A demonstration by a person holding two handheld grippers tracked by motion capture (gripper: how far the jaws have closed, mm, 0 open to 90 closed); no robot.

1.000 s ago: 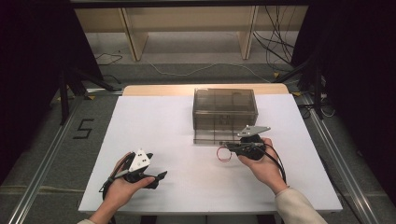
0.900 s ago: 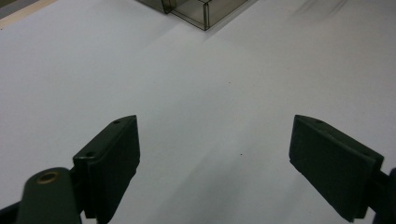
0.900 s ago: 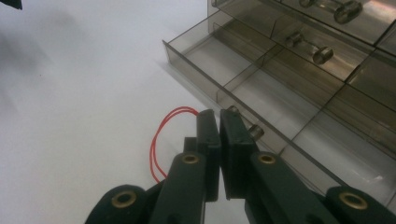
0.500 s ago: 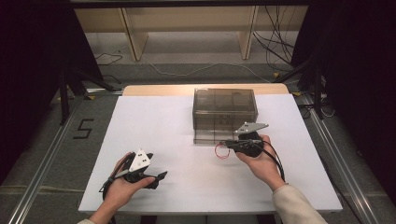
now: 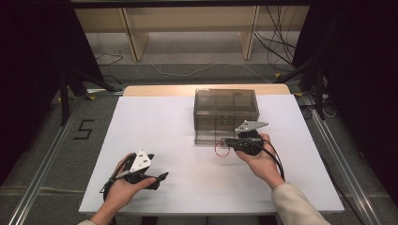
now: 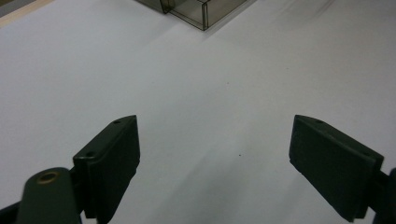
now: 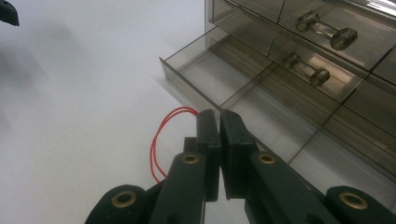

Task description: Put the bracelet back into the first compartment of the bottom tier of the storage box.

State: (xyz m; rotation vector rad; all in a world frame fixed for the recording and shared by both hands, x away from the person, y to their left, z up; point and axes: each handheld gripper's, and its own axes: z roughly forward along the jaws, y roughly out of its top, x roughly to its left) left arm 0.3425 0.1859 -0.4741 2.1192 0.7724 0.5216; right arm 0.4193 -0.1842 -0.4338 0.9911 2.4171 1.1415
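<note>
My right claw (image 7: 218,122) is clenched on a thin red loop (image 7: 161,140), which bows out to the side of the jaws and hangs just above the white table (image 5: 187,122). In the high view this right claw (image 5: 226,141) sits in my right hand (image 5: 260,161), with the red loop (image 5: 220,150) dangling beside it, just in front of the smoky clear drawer cabinet (image 5: 226,115). From the right gripper view, the jaws sit right at the edge of the cabinet's pulled-out bottom drawer (image 7: 219,77); the closed drawers above it carry clear knobs (image 7: 327,30).

My left claw (image 6: 215,154) is released, its jaws spread wide over bare table, gripping nothing. In the high view the left claw (image 5: 162,177) rests low near the front of the table in my left hand (image 5: 124,190), well apart from the cabinet, whose corner (image 6: 196,11) shows far ahead.
</note>
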